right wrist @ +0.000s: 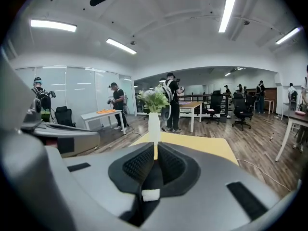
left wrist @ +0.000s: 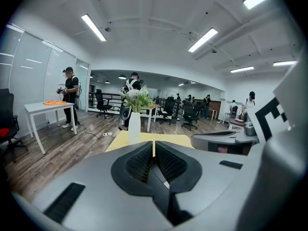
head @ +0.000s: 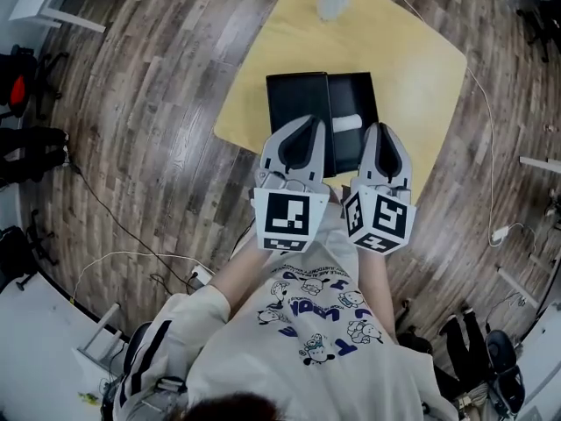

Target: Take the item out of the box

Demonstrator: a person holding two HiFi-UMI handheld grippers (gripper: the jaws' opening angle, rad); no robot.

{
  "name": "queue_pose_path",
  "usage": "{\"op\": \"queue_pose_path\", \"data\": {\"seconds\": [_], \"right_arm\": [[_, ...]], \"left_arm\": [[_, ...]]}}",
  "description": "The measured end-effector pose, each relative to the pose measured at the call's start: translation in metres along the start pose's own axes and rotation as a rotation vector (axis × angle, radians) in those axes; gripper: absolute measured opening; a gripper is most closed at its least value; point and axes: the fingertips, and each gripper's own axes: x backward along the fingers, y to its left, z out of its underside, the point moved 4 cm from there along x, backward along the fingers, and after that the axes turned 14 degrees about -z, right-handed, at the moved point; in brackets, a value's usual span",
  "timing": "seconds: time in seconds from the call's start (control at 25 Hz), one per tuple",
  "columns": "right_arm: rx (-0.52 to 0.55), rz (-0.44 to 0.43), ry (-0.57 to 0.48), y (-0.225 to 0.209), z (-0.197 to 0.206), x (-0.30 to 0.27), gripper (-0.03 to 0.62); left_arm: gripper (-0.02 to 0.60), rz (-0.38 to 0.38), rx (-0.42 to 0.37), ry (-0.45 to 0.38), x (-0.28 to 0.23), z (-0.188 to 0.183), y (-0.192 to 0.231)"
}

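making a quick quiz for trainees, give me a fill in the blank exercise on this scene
1. The black box sits on a ____ table.
2. The white item lies ____ the box.
3. The left gripper and the right gripper are both empty, with their jaws ____.

Missing words: yellow; inside; shut
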Motion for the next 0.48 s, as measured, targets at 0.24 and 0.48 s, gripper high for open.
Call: {"op": "queue_pose_path", "data": {"seconds": [0.24,0.48], "right_arm": [[0.014,-0.031,0.081,-0.010,0.016,-0.010,0.041],[0.035,-0.078,0.156,-0.019,0.023,-0.022,0.041]], "left_arm": [[0.028,-0.003,0.013,0.044,-0.008,0.014,-0.004],[0.028,-0.041,0.040,0.089,-0.017,0.022,-0.001]]}}
